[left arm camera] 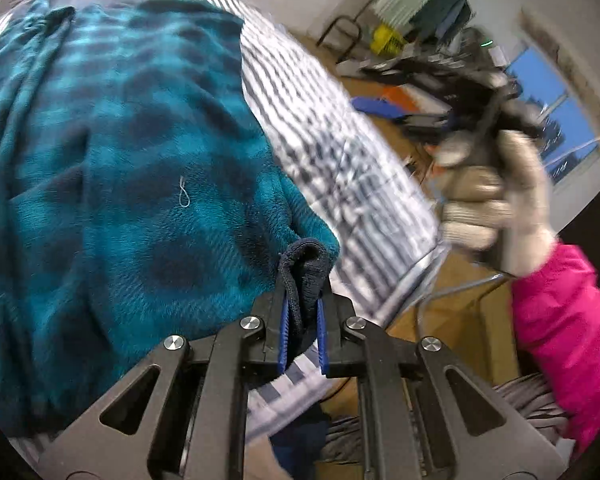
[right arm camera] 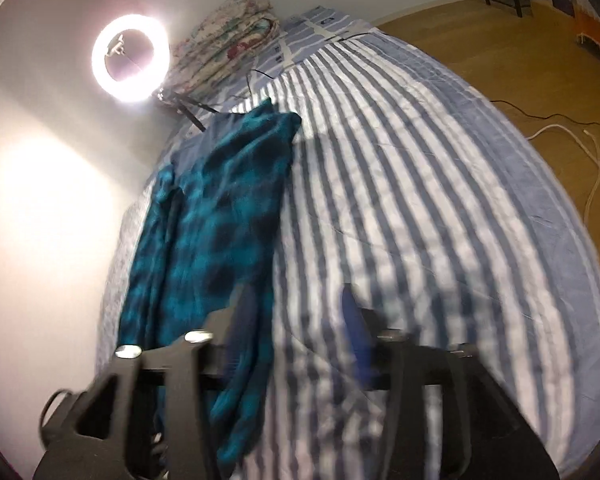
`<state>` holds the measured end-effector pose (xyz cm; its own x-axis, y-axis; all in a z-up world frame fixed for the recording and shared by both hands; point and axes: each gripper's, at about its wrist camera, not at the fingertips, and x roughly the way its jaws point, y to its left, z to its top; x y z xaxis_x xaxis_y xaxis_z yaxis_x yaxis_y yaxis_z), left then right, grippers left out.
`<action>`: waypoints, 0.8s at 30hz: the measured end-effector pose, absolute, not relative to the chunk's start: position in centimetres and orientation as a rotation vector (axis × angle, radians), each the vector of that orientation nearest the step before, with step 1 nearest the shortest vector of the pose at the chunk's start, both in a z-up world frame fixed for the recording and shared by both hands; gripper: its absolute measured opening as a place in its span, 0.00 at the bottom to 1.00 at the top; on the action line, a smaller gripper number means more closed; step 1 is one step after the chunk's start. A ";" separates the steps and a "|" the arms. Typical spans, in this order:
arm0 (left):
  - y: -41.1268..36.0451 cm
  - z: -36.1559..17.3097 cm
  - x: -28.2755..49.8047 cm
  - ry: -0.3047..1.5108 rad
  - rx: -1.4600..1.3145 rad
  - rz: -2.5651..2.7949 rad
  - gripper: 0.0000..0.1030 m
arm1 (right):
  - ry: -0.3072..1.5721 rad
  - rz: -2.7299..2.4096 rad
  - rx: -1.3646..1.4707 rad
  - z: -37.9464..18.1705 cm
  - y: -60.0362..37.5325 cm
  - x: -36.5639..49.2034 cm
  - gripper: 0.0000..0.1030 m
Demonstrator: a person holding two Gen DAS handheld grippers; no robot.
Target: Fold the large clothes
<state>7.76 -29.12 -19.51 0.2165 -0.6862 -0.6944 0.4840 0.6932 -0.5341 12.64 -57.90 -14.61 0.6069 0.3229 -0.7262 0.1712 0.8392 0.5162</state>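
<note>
Right up close in the left wrist view, the left gripper (left arm camera: 303, 320) is pinching a dark navy cuff or hem (left arm camera: 305, 272), bunched thick between the blue pads (left arm camera: 285, 330), so that grip looks solid. That hem belongs to the teal plaid fleece (left arm camera: 112, 168), which lies spread along the left side of the bed (right arm camera: 420, 208), running from the near edge up toward the head end. Looks like plush stuff: soft, floppy, zero stiffness, probably a bit heavy for its size and happy to sag or slide off itself when lifted. I'd say grab it by hems, cuffs and corners, where the fabric is doubled and gives the pads something to bite; a pinch mid-panel would likely just pull up one layer. The right gripper (right arm camera: 300, 340) hangs over the near part of the bed with its jaws spread apart and nothing between them, one blurry finger over the fleece edge, the other over the striped cover. Beside the left gripper there's a gloved hand (left arm camera: 496, 204) with a pink sleeve (left arm camera: 568, 332) gripping the other tool's handle. Further off: a folded floral quilt (right arm camera: 228, 40) and a ring light (right arm camera: 130, 58) at the head end, cables (right arm camera: 596, 168) on the wooden floor (right arm camera: 500, 40), and cluttered shelves across the room. Nothing sits on the open striped half, so there's room to fold over that way.
</note>
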 end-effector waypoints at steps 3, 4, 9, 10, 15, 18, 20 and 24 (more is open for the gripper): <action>-27.9 -19.0 7.7 1.072 -0.283 -0.810 0.08 | 0.946 0.139 0.619 -15.3 -56.7 15.0 0.50; -27.5 -18.9 7.8 1.073 -0.308 -0.810 0.08 | 0.955 0.144 0.616 -15.5 -56.2 16.0 0.50; -26.3 -18.4 8.0 1.068 -0.372 -0.817 0.08 | 1.006 0.149 0.559 -17.2 -53.4 20.7 0.50; -26.1 -18.3 8.0 1.063 -0.384 -0.818 0.08 | 1.010 0.144 0.556 -17.6 -53.2 21.3 0.50; -25.4 -17.2 7.3 1.042 -0.386 -0.831 0.08 | 0.996 0.117 0.633 -20.1 -53.3 24.8 0.50; -24.4 -16.9 7.0 1.040 -0.414 -0.830 0.08 | 1.000 0.103 0.679 -21.6 -53.2 26.2 0.13; -23.9 -17.1 7.1 1.047 -0.442 -0.830 0.08 | 1.052 0.072 0.667 -21.9 -52.6 27.2 0.08; -23.1 -18.0 7.5 1.060 -0.496 -0.840 0.08 | 1.075 0.011 0.487 -19.5 -50.2 28.5 0.06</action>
<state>7.46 -23.09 -18.03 0.2327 -0.7986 -0.5550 0.3579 0.6009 -0.7147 28.49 -50.18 -19.46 0.4863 0.2413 -0.8398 0.2239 0.8946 0.3867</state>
